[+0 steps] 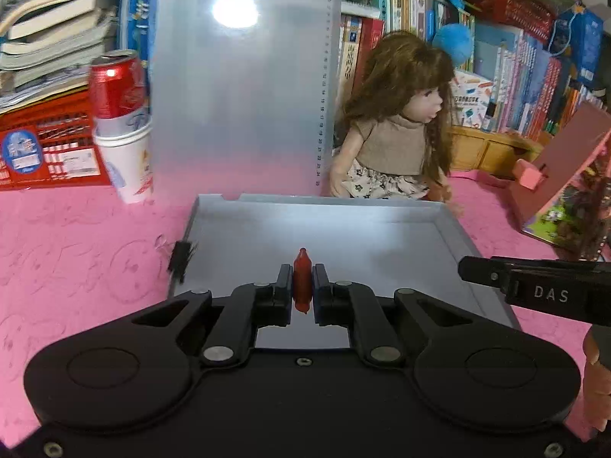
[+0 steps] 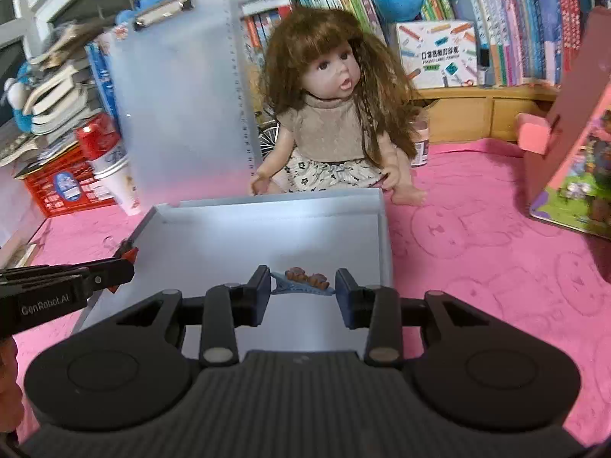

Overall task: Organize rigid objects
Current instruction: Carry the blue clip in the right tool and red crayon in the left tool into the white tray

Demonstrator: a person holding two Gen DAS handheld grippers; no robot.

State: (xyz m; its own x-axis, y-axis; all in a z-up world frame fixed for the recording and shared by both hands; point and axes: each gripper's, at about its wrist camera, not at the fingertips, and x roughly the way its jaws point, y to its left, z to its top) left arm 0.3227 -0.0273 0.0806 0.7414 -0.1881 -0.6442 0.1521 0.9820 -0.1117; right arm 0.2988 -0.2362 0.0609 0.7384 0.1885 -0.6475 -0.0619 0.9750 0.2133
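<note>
Delivery is the step in hand: both grippers hang over the grey tray (image 1: 450,229) with their loads. The left gripper (image 1: 302,286) is clamped tight on a small red clip (image 1: 302,278), held upright above the tray's near edge. The right gripper (image 2: 303,286) grips a blue hair clip (image 2: 301,285) with brown trim across its part-open jaws. Next, by the look of it, each must lower to the tray floor and release. A black clip (image 1: 182,261) sits at the tray's left edge. The tray rests on a pink cloth (image 2: 477,248); behind stand a clipboard (image 1: 244,87), a doll (image 2: 336,114), a can (image 1: 116,84) in cups and crowded bookshelves (image 2: 515,19).
</note>
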